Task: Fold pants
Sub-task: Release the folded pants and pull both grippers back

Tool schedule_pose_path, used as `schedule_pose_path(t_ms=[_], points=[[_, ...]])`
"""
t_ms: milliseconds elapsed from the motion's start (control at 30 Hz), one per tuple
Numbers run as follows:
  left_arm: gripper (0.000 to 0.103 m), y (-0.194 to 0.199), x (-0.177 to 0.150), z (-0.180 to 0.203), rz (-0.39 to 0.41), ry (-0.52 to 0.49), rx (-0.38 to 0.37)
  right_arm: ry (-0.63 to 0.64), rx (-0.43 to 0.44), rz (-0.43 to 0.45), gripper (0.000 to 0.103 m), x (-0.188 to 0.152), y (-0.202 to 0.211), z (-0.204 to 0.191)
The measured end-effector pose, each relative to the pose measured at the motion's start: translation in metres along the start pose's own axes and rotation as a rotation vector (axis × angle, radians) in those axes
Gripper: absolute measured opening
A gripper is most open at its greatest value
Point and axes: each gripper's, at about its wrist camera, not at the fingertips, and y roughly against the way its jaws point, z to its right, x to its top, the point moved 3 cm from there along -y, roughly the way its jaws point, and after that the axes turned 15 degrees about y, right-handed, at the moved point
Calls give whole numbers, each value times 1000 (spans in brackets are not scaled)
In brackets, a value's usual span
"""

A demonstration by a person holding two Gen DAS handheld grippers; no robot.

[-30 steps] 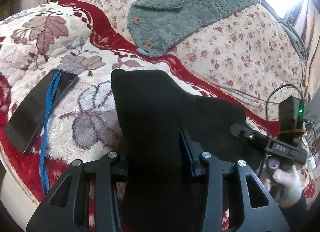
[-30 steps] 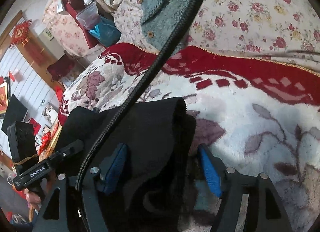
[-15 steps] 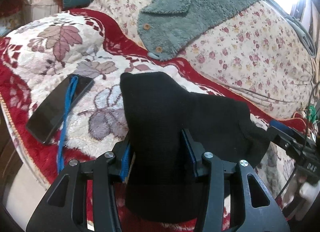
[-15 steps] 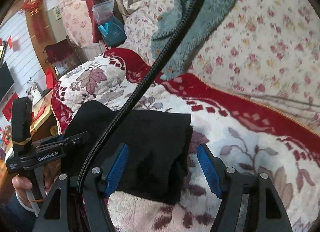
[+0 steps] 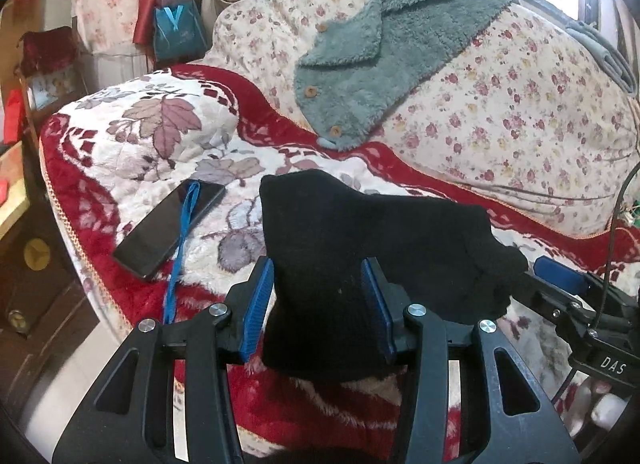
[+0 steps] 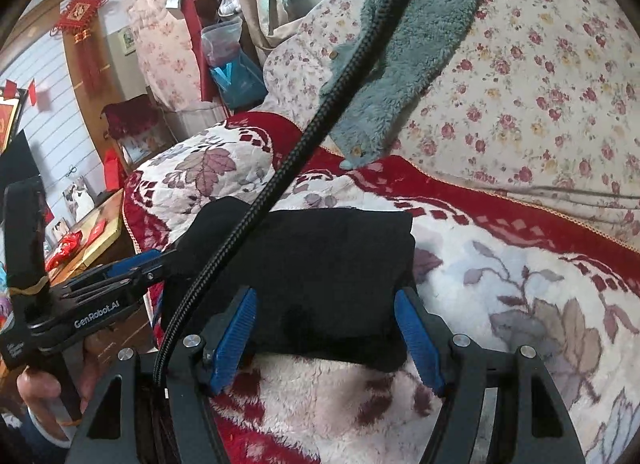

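The black pants (image 5: 360, 232) lie folded into a compact block on the red and white leaf-patterned blanket (image 5: 160, 123). My left gripper (image 5: 316, 276) is open, its blue pads on either side of the block's near left end. In the right wrist view the pants (image 6: 320, 248) show as a flat rectangle, and my right gripper (image 6: 325, 296) stands open and wide around its near right end. Each gripper shows in the other's view: the right gripper (image 5: 560, 284) at the block's right corner, the left gripper (image 6: 132, 264) at its left, held by a hand (image 6: 40, 384).
A dark phone (image 5: 168, 232) with a blue strap (image 5: 180, 260) lies left of the pants near the blanket's edge. A teal fleece garment (image 5: 380, 43) drapes over the floral cushion (image 5: 500, 111) behind. A black braided cable (image 6: 320, 115) crosses the right wrist view.
Both grippers have drawn back and risen from the pants, so the block's near edge and the blanket in front of it now show. The pants stayed put on the blanket.
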Motion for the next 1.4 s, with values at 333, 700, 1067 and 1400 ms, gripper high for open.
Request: schedule_pose_path(t_ms=[333,700,1067,1400], points=[[44,6,-9,-1,-36,32,11,6,15,7,69,-1,5,-3],[44,8,-12,-1,-23,20,37,18,28,-11,69,-1,0,-10],[44,9,-14,-2,-21,22,44,30,32,-8,69,1,1,-13],[44,8,-16,-4,-26,25,46,23,35,-8,69,0,0,-14]])
